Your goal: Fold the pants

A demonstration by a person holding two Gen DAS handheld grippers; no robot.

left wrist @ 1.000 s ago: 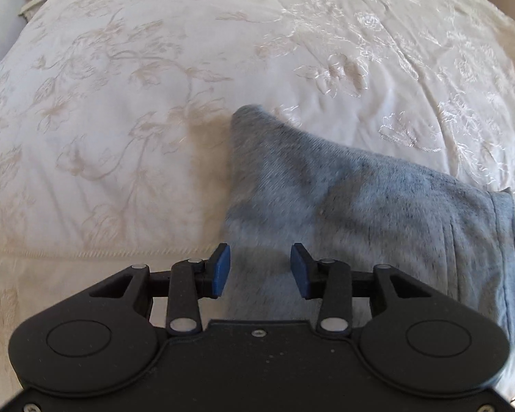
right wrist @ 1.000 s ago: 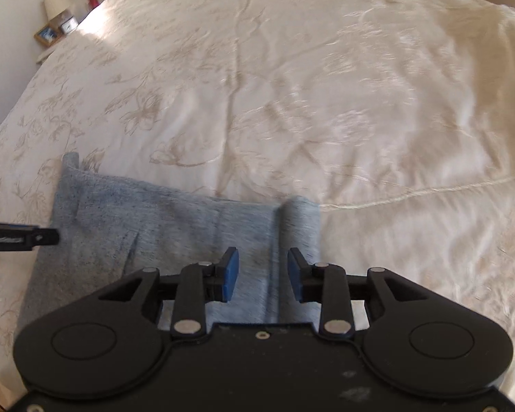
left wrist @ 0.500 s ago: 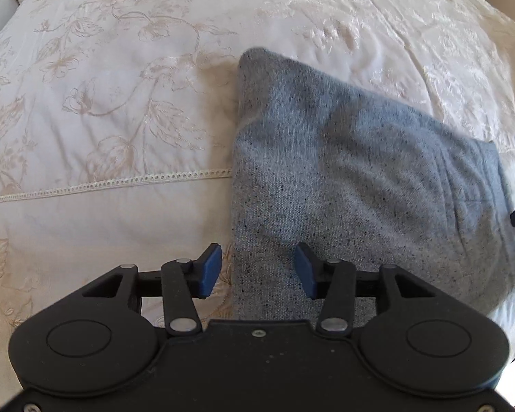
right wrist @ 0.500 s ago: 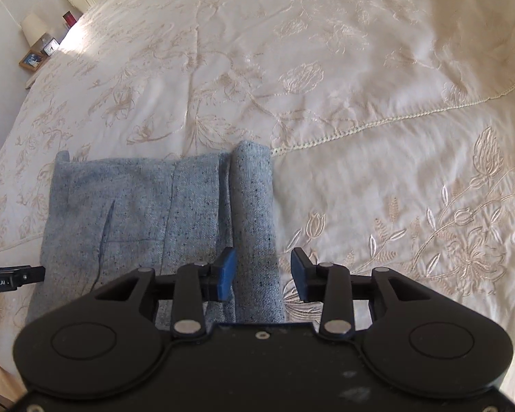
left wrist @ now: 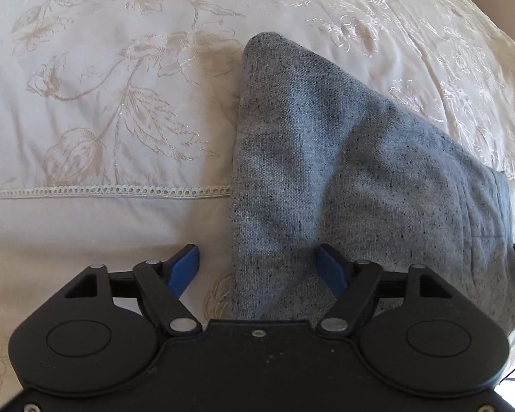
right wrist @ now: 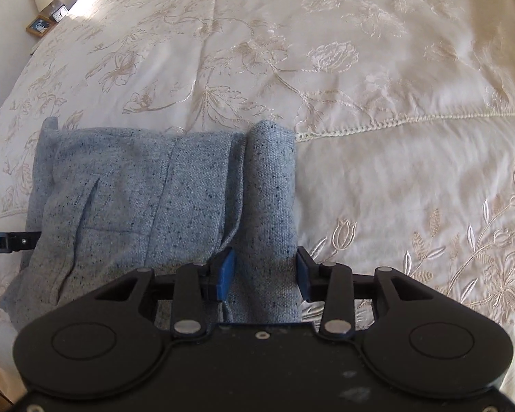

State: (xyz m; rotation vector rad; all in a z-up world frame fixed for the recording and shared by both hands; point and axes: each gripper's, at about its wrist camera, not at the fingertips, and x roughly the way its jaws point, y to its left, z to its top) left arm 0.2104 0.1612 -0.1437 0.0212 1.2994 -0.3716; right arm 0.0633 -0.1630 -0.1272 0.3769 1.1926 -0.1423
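From the left wrist view, the pants (left wrist: 353,185) lie as a folded grey bundle on the bedspread (left wrist: 103,120), their left edge crossing the lace seam (left wrist: 106,191) and one rounded corner pointing up the bed. The left gripper (left wrist: 259,267) points steeply down over the near left edge of the cloth; its jaws are opening, spread wide, with that edge between them but neither blue pad pressing on it — a stance that looks meant to straddle the edge so the layers can be caught together. From the right wrist view, the same bundle shows a pocket slit and, along its right side, a thick rolled ridge of cloth. The right gripper (right wrist: 264,274) sits astride that ridge; its jaws are opening too, the pads close on either side of the roll, seemingly just beside it rather than squeezing it. The tip of the other tool shows at the bundle's far left edge, so the two stand at opposite ends — likely so the bundle can be taken evenly for the next fold.
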